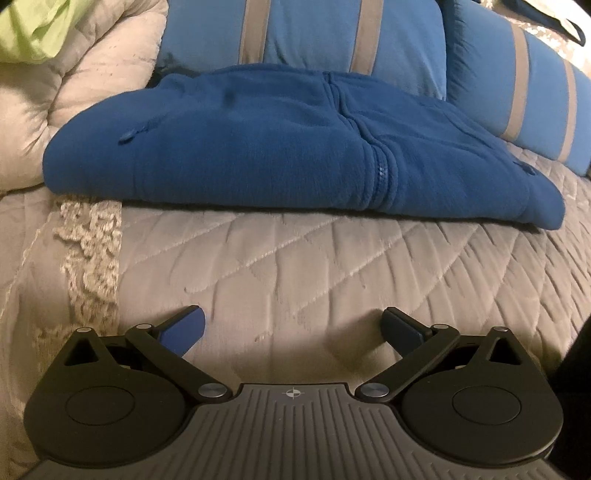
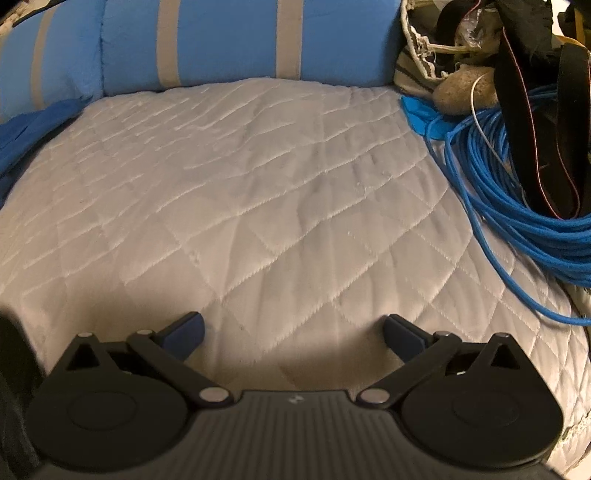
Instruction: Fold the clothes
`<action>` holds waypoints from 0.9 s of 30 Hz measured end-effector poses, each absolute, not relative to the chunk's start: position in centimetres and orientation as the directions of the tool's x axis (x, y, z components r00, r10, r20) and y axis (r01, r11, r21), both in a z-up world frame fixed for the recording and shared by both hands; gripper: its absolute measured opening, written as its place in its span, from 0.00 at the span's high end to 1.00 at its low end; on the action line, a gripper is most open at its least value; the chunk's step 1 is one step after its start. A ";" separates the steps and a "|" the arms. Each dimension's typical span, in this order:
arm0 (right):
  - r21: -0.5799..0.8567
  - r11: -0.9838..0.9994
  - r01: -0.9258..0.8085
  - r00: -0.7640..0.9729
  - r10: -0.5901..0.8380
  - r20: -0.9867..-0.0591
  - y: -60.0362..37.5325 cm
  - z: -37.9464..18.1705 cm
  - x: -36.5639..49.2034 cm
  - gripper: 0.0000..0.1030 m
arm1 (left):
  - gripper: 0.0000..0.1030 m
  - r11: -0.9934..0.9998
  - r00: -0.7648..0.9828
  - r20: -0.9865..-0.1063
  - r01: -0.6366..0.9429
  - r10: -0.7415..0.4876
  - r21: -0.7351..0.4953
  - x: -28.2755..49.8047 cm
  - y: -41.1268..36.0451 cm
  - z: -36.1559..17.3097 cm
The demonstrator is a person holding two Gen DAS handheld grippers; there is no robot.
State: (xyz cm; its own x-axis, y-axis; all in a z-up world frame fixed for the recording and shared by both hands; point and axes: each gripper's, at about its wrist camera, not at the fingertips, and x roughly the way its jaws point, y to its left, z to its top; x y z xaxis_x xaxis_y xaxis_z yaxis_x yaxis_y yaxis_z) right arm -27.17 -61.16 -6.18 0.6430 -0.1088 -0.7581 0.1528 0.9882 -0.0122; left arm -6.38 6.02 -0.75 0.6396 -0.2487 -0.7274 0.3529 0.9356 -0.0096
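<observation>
Left tongs (image 1: 293,325): jaws spread wide, nothing between them, bare quilt (image 1: 280,258) underneath. Right tongs (image 2: 293,330): same, jaws wide apart and empty over the quilt.

Ahead of the left tongs, well clear of the tips: one blue fleece jacket (image 1: 258,147), zipper running down its front, already doubled into a thick stack with the near edge running straight across. From the right tongs it shows only as a blue sliver far left. Looks folded, or nearly; step in hand is probably release done, or one last tidy.

If another fold is wanted: each tongs should take a near corner, bite through all the layers and not just the top one, lift evenly, and keep the zipper line centred so the stack doesn't skew.

Count: one jacket, two striped blue pillows (image 1: 306,29) behind it, one green cloth (image 1: 33,29) far upper left, one coil of blue cable (image 2: 517,192) right of the right tongs, one pile of straps and bags (image 2: 517,55) beyond that.
</observation>
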 end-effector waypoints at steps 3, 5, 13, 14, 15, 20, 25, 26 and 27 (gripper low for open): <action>-0.016 0.986 0.167 0.649 -0.122 -0.751 -61.2 -6.2 -26.5 0.00 | 0.00 0.935 0.642 -0.726 0.355 -0.247 -0.004 -5.4 5.7 -0.6; -0.018 0.984 0.175 0.653 -0.130 -0.746 -61.2 -6.2 -26.1 0.00 | 0.00 0.935 0.643 -0.726 0.355 -0.244 0.000 -4.9 5.5 -0.6; -0.012 0.980 0.198 0.670 -0.145 -0.728 -61.6 -6.1 -24.4 0.00 | 0.00 0.936 0.647 -0.726 0.351 -0.231 0.014 -2.4 4.5 -0.8; -0.011 0.979 0.204 0.672 -0.148 -0.725 -61.6 -6.1 -24.2 0.00 | 0.00 0.936 0.648 -0.725 0.351 -0.231 0.016 -2.2 4.4 -0.8; -0.010 0.978 0.209 0.674 -0.152 -0.723 -61.7 -6.1 -24.0 0.00 | 0.00 0.936 0.650 -0.725 0.351 -0.230 0.017 -1.9 4.3 -0.8; 0.005 0.975 0.220 0.680 -0.150 -0.718 -62.1 -6.0 -22.5 0.00 | 0.00 0.940 0.656 -0.720 0.341 -0.225 0.018 -0.2 3.9 -0.8; 0.025 0.974 0.226 0.692 -0.142 -0.707 -62.9 -6.0 -21.2 0.00 | 0.00 0.941 0.671 -0.710 0.336 -0.214 0.034 1.2 3.4 -1.0; 0.025 0.974 0.226 0.695 -0.143 -0.704 -63.0 -6.0 -21.0 0.00 | 0.00 0.940 0.672 -0.709 0.339 -0.215 0.036 1.4 3.4 -1.1; 0.024 0.974 0.224 0.699 -0.143 -0.701 -63.1 -6.1 -20.7 0.00 | 0.00 0.939 0.672 -0.708 0.343 -0.218 0.036 1.6 3.3 -1.1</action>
State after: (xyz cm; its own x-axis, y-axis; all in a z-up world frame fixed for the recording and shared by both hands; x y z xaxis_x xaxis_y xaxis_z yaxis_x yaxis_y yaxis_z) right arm -20.73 -63.10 -6.06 0.6986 -0.1433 -0.7010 0.2241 0.9743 0.0241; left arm 1.65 3.34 -1.12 0.6716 -0.2177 -0.7082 0.3427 0.9388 0.0364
